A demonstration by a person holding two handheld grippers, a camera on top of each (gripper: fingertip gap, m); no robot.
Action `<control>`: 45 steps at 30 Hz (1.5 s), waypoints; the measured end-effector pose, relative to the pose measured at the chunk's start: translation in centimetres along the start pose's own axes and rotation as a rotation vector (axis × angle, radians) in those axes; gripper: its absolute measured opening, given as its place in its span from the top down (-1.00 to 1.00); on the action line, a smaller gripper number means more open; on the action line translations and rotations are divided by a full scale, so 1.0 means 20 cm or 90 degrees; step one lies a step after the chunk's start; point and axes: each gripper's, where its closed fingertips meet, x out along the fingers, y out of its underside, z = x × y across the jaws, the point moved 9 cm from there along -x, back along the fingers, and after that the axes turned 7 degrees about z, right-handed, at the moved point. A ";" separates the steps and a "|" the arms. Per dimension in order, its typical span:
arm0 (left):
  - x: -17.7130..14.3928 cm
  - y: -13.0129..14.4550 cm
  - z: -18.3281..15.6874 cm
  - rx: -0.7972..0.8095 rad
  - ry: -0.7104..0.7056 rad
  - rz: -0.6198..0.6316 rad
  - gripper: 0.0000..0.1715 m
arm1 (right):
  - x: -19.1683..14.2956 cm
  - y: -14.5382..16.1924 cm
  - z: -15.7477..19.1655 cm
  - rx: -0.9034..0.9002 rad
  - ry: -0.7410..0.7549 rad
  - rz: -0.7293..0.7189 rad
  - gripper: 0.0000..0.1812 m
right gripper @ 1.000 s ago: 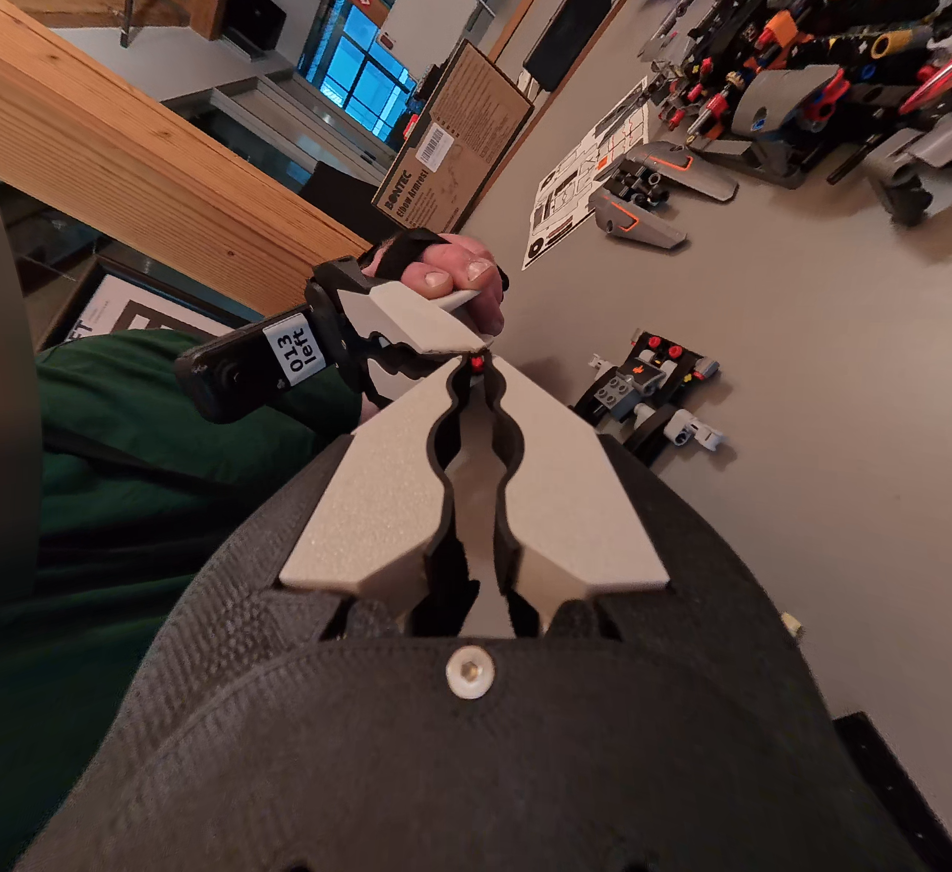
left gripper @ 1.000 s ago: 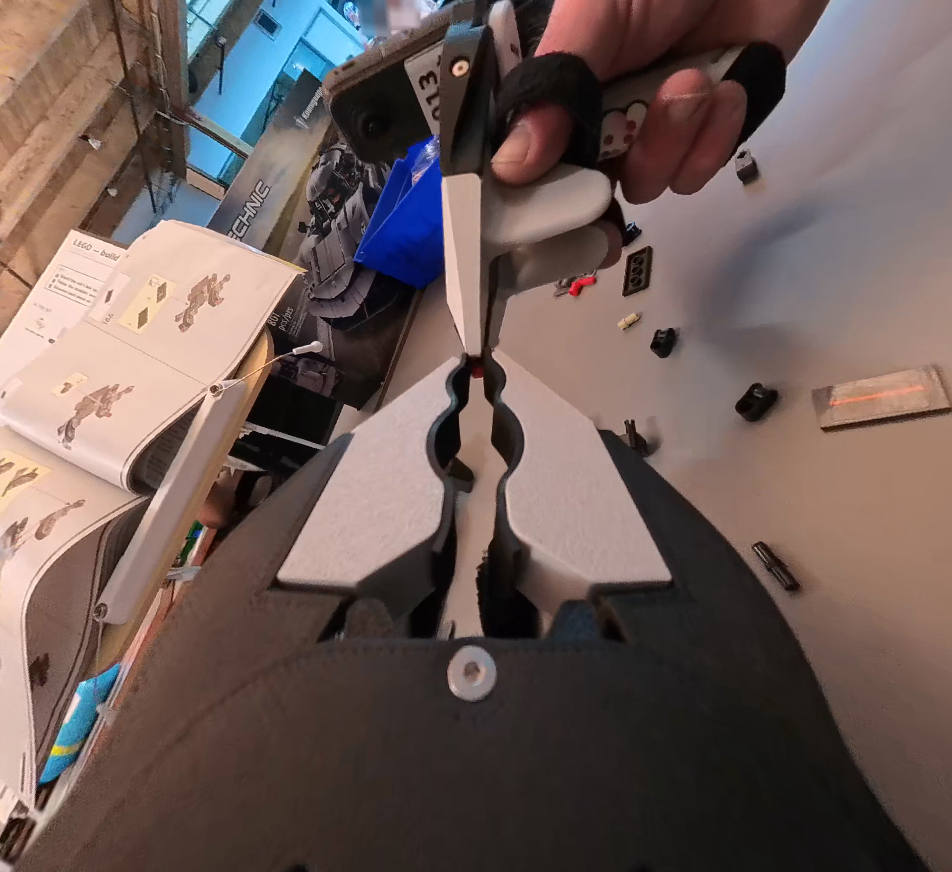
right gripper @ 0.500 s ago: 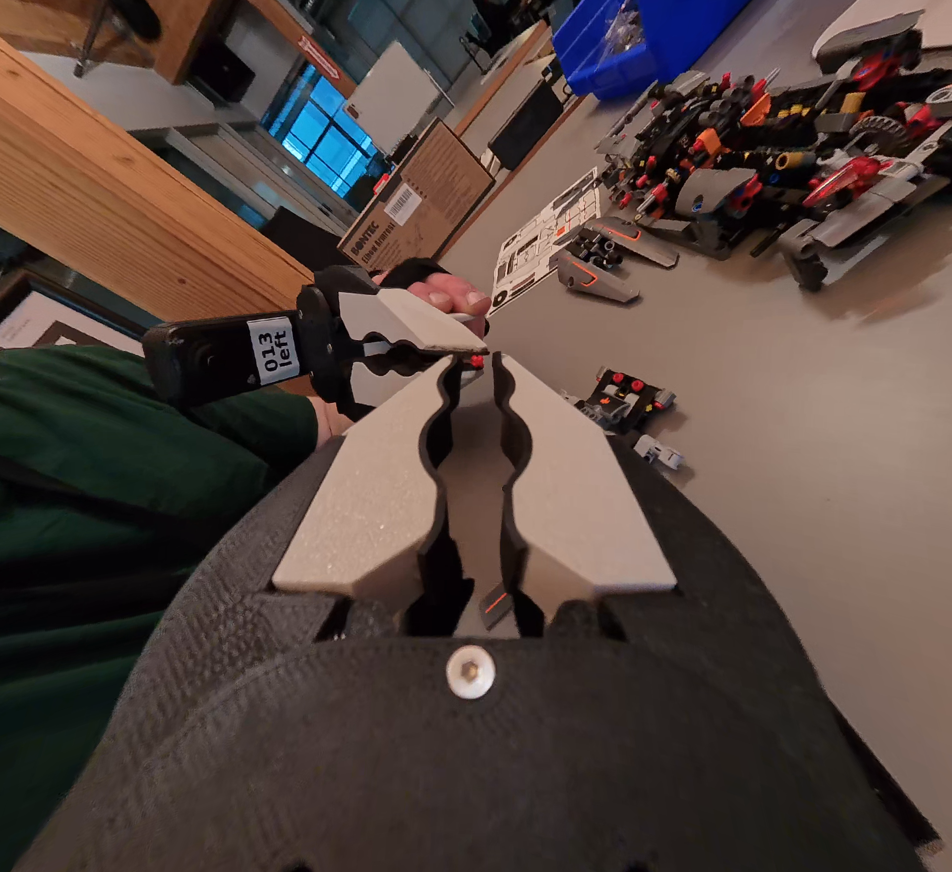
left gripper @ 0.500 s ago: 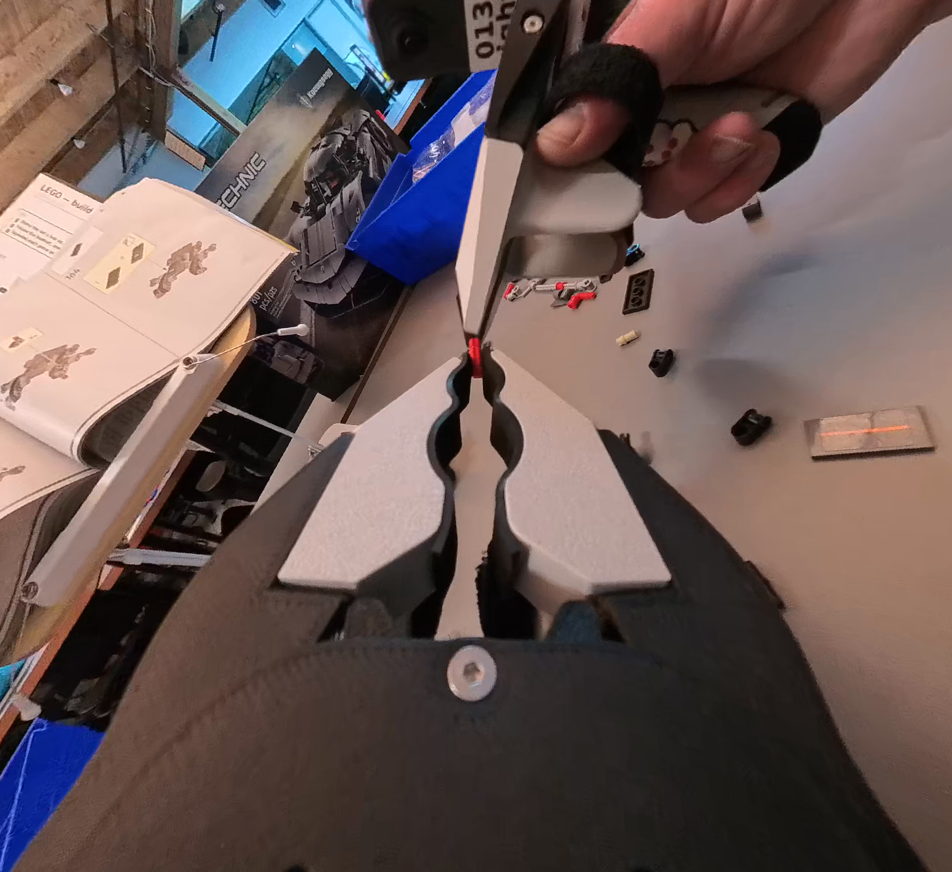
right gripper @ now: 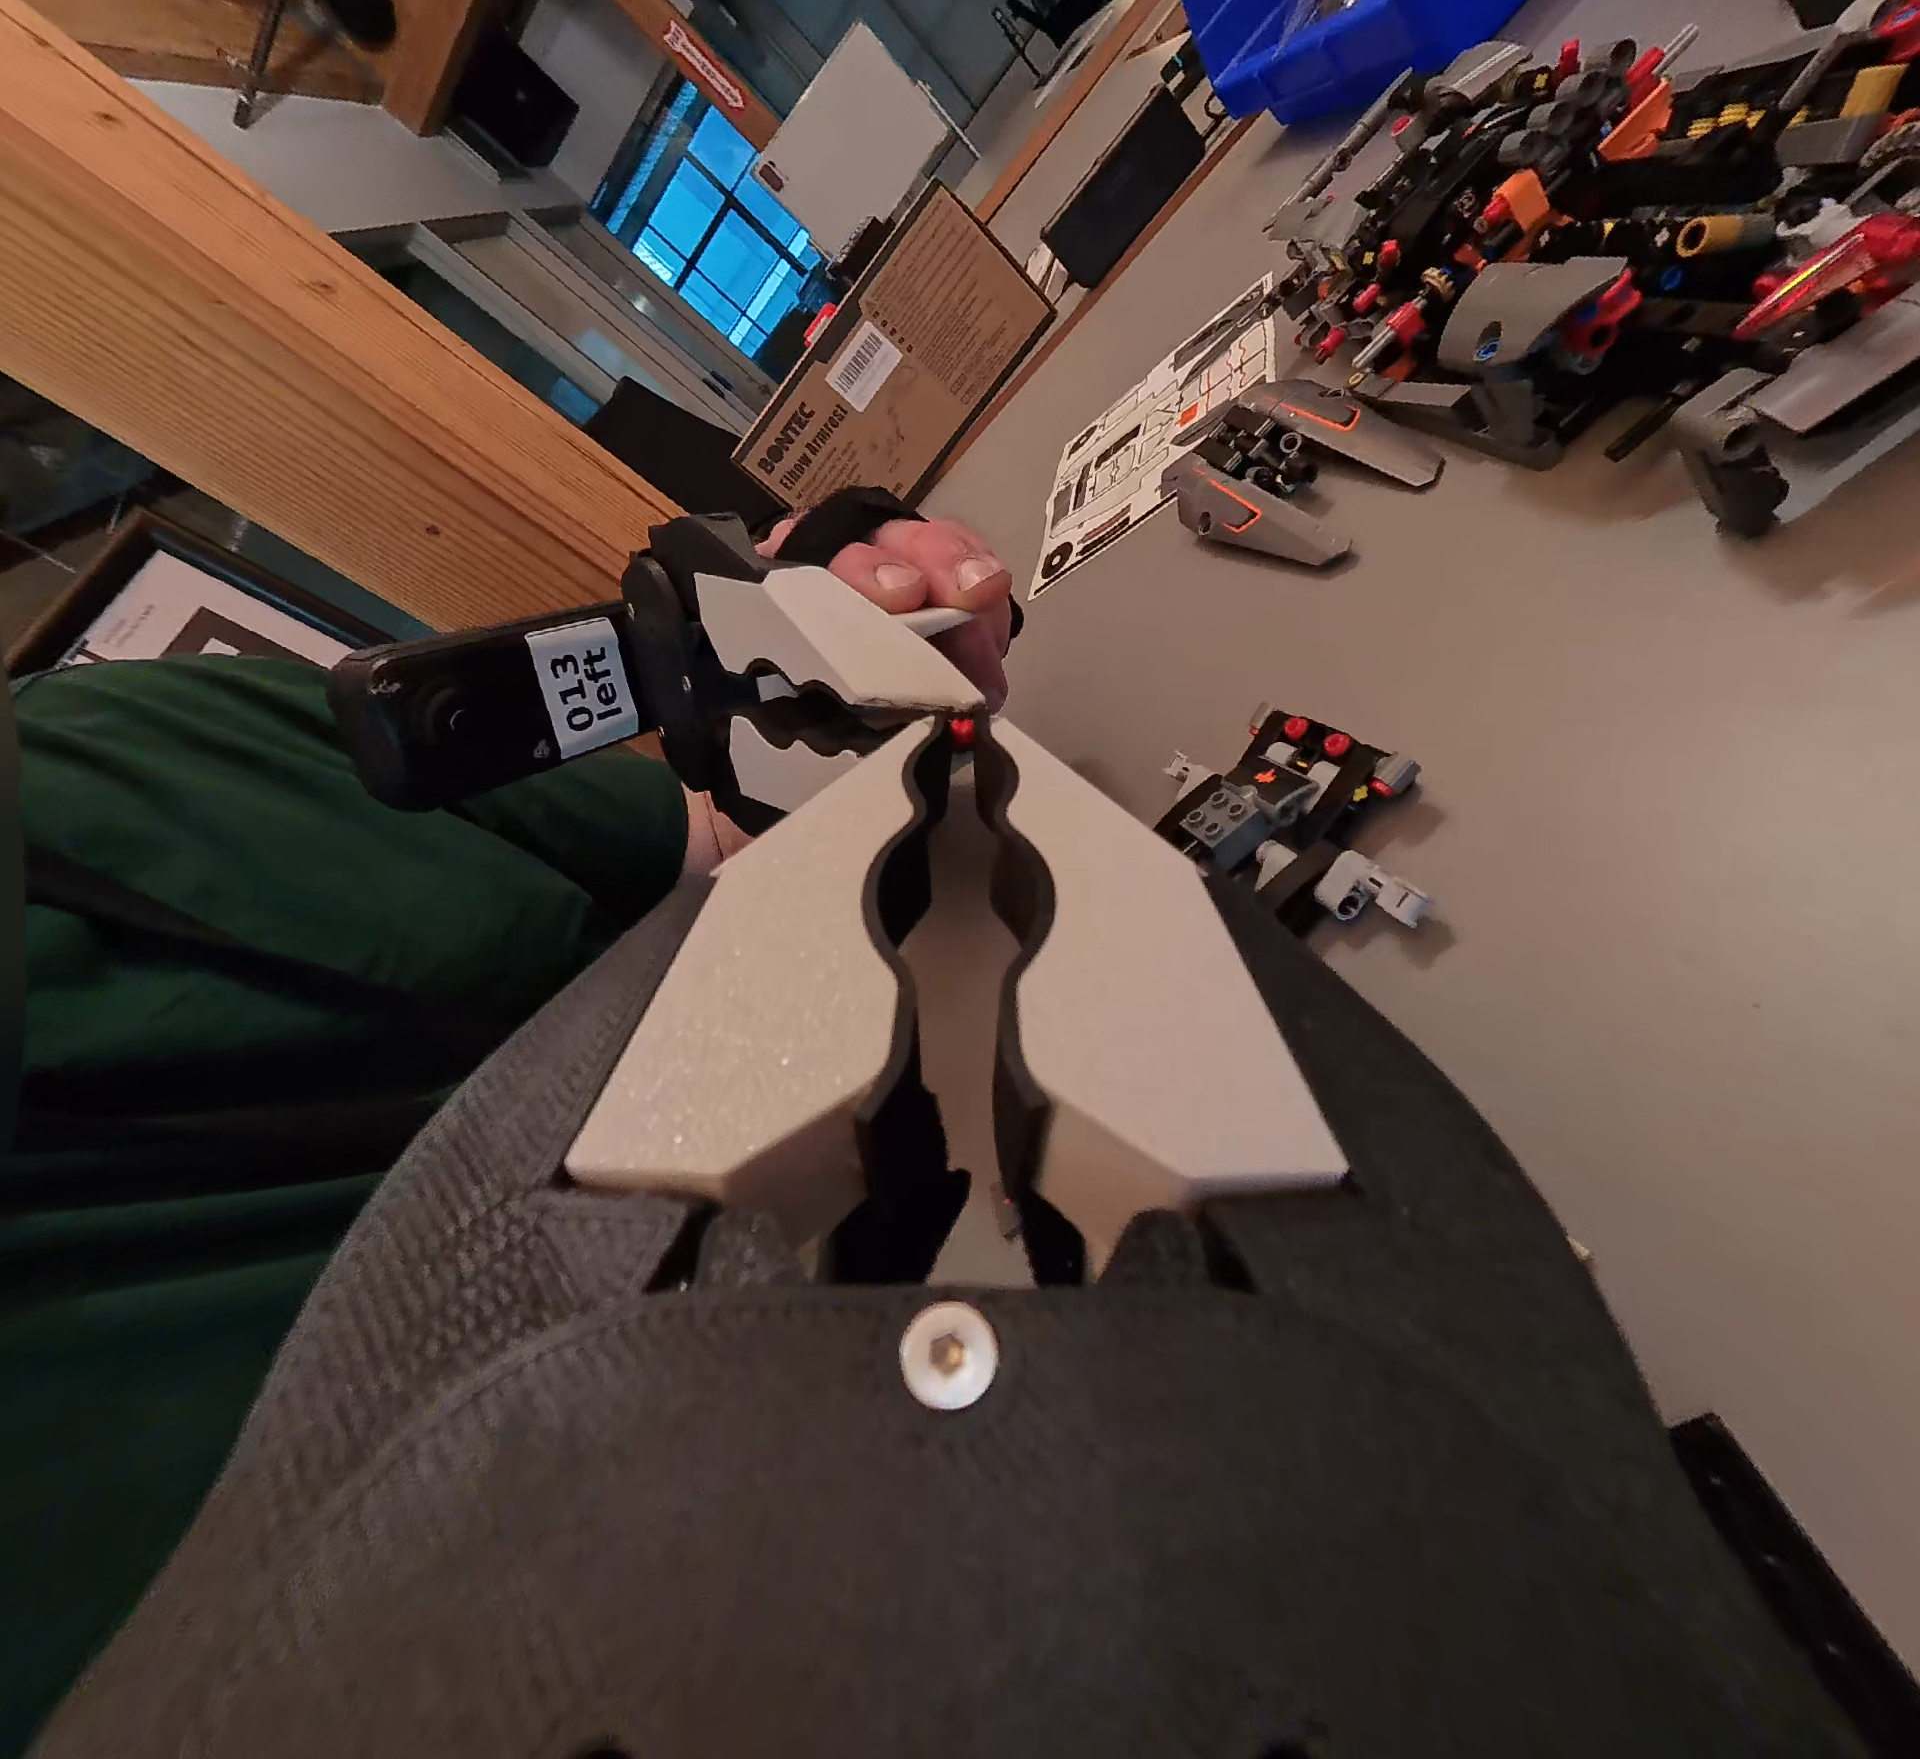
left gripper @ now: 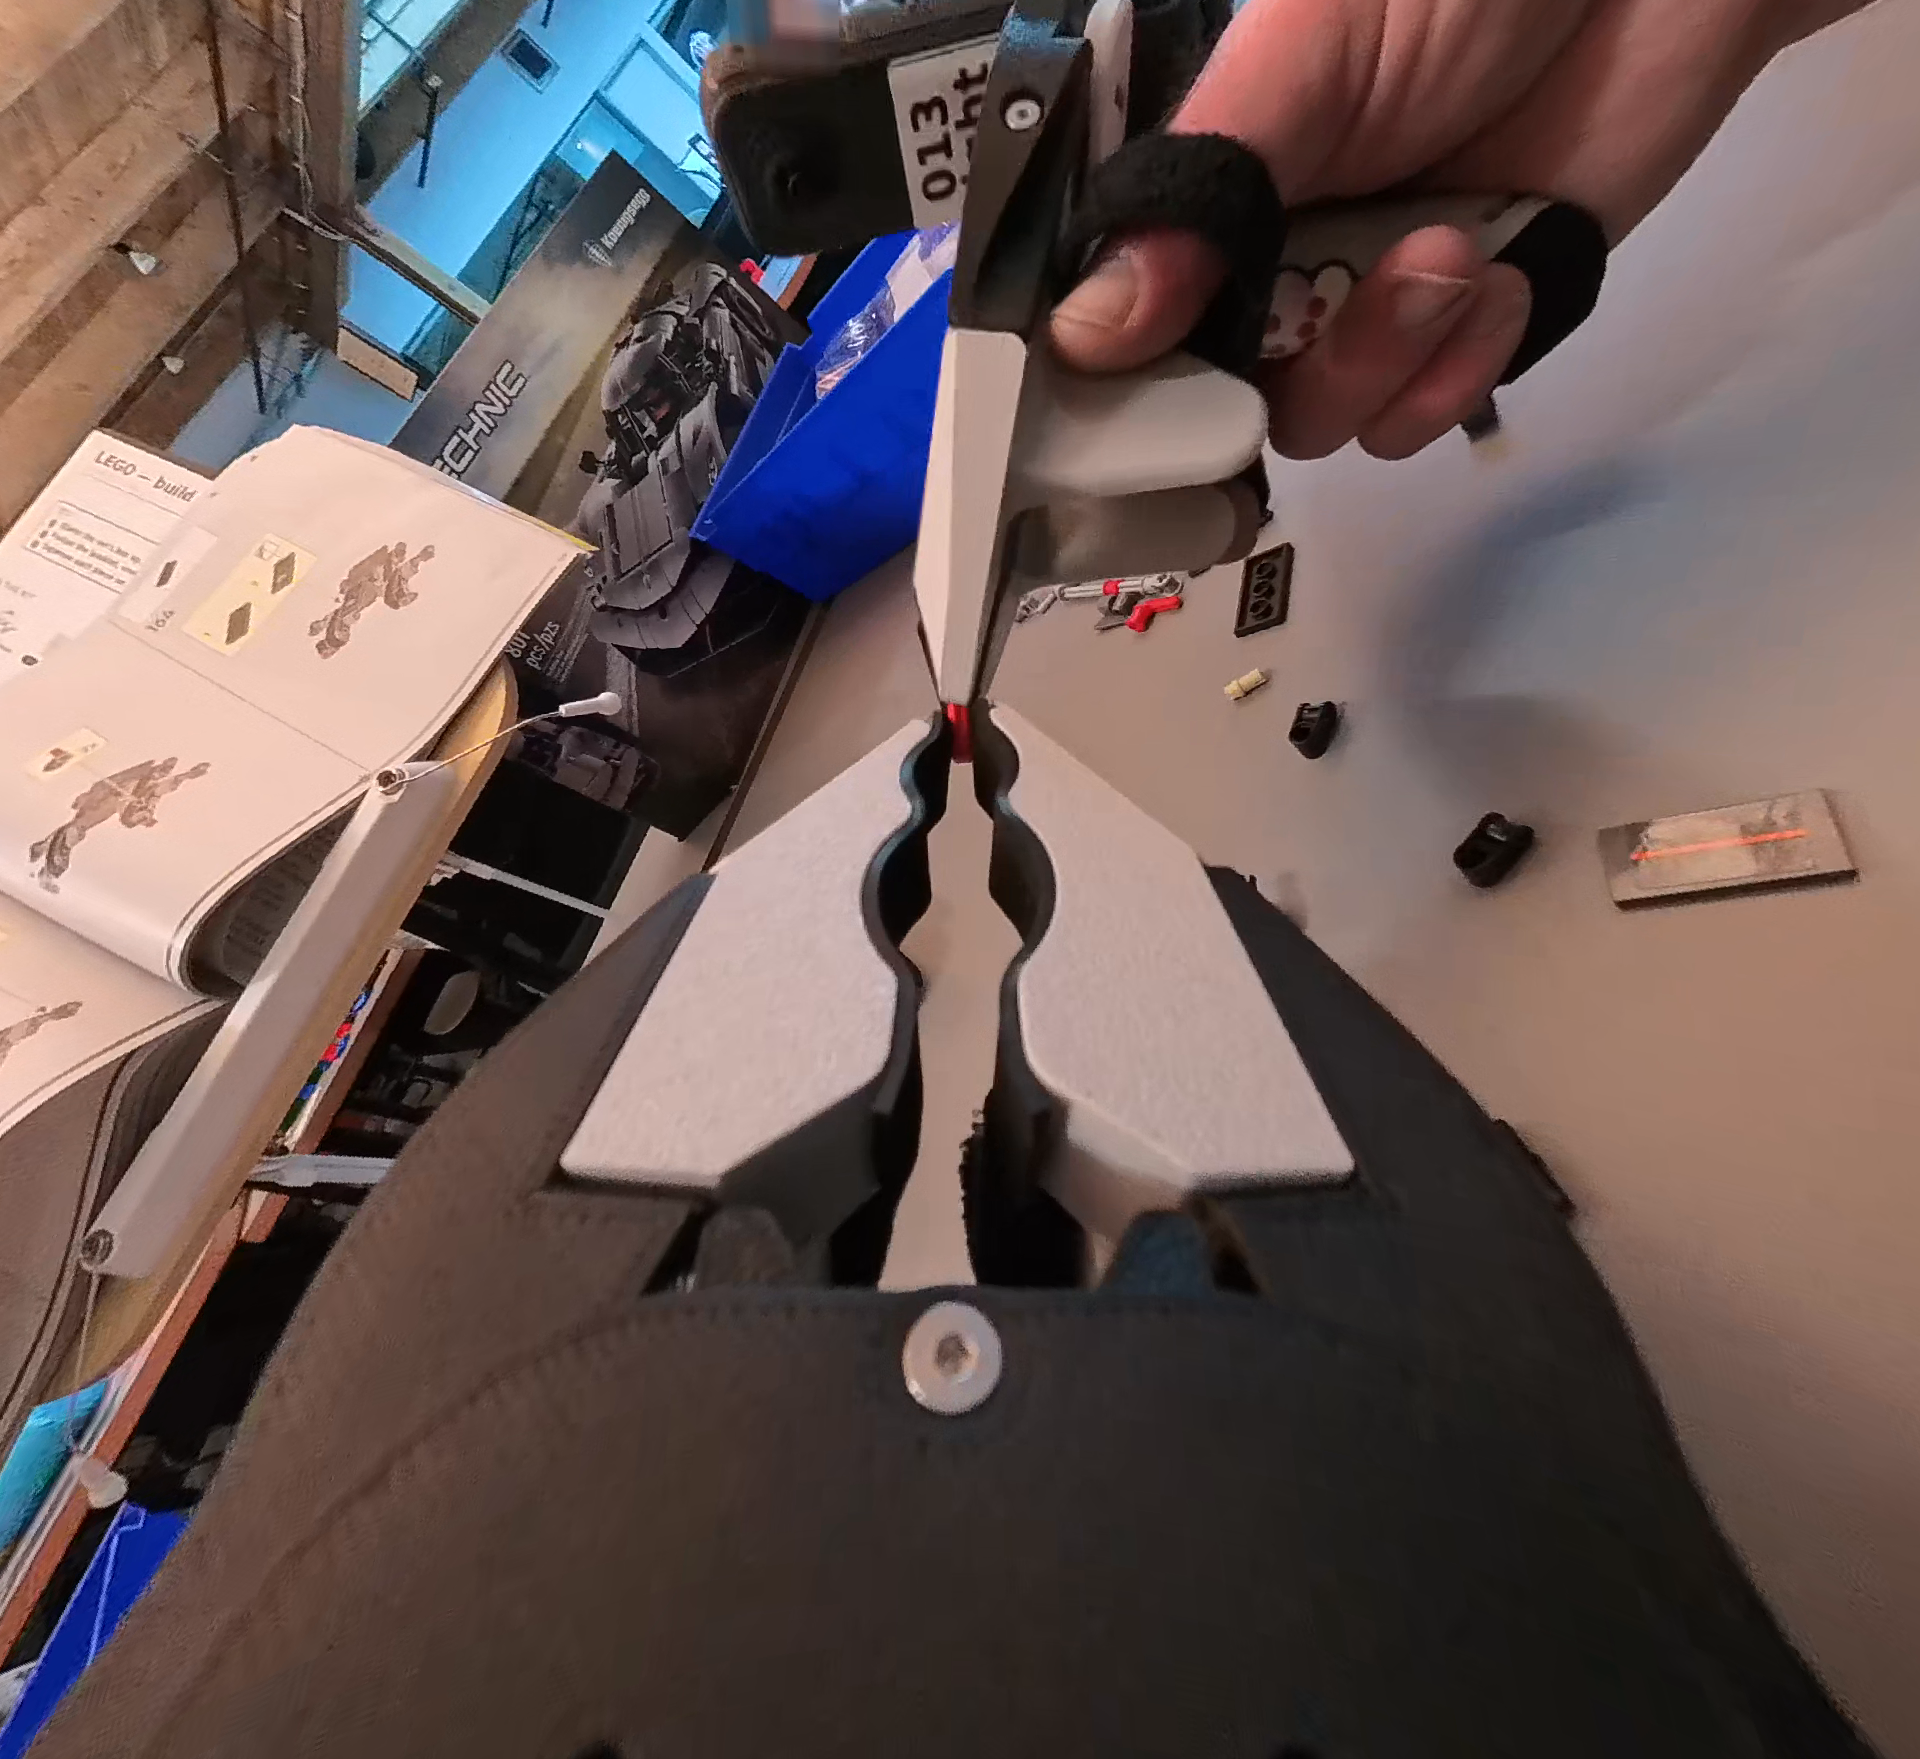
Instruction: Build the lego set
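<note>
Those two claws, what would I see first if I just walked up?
First, the left claw and right claw meeting tip to tip in mid-air, both pinching one tiny red piece above the grey table. Next, the big half-built Lego model at the table's far end in the right wrist view, full of black, red and orange parts. The open instruction book lies off the left claw's left side.

Both wrist cameras close, facing each other; shared: red piece, grey table.
</note>
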 end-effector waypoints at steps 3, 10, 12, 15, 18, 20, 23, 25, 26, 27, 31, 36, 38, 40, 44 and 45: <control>0.00 -0.01 -0.01 0.008 0.001 -0.004 0.98 | -0.01 0.01 0.01 -0.018 0.011 0.003 0.99; 0.00 0.01 -0.02 -0.027 0.126 0.018 0.81 | -0.12 0.08 0.04 -0.030 0.072 -0.012 0.99; 0.02 0.02 -0.09 -0.019 0.242 0.066 0.78 | -0.15 0.13 0.05 -0.035 0.094 -0.002 0.99; 0.05 0.04 -0.19 0.046 0.310 0.127 0.82 | -0.18 0.21 0.07 -0.044 0.127 0.019 0.99; 0.07 0.04 -0.25 0.061 0.362 0.143 0.84 | -0.18 0.27 0.07 -0.048 0.148 0.045 0.99; 0.08 0.04 -0.27 0.071 0.377 0.154 0.87 | -0.17 0.30 0.06 -0.057 0.169 0.073 0.99; 0.09 0.03 -0.30 0.085 0.386 0.165 0.84 | -0.15 0.34 0.04 -0.053 0.195 0.115 0.99; 0.10 0.03 -0.31 0.093 0.395 0.176 0.84 | -0.13 0.36 0.01 -0.042 0.206 0.142 0.98; 0.11 0.04 -0.31 0.096 0.394 0.179 0.84 | -0.13 0.37 0.00 -0.037 0.203 0.150 0.98; 0.12 0.04 -0.32 0.099 0.394 0.183 0.89 | -0.12 0.37 0.00 -0.033 0.201 0.155 0.98; 0.13 0.03 -0.32 0.118 0.384 0.175 0.92 | -0.11 0.37 -0.03 -0.024 0.195 0.170 0.98; 0.13 0.04 -0.34 0.163 0.338 0.144 0.93 | -0.09 0.36 -0.04 -0.023 0.195 0.173 0.99; 0.12 0.04 -0.35 0.208 0.292 0.129 0.93 | -0.09 0.36 -0.05 -0.022 0.192 0.175 0.99; 0.12 0.05 -0.36 0.253 0.266 0.131 0.93 | -0.09 0.36 -0.05 -0.017 0.191 0.184 0.98; 0.11 0.05 -0.38 0.310 0.255 0.108 0.93 | -0.07 0.36 -0.06 -0.021 0.197 0.200 0.99; 0.11 0.05 -0.38 0.328 0.247 0.103 0.93 | -0.07 0.35 -0.07 -0.023 0.199 0.206 0.99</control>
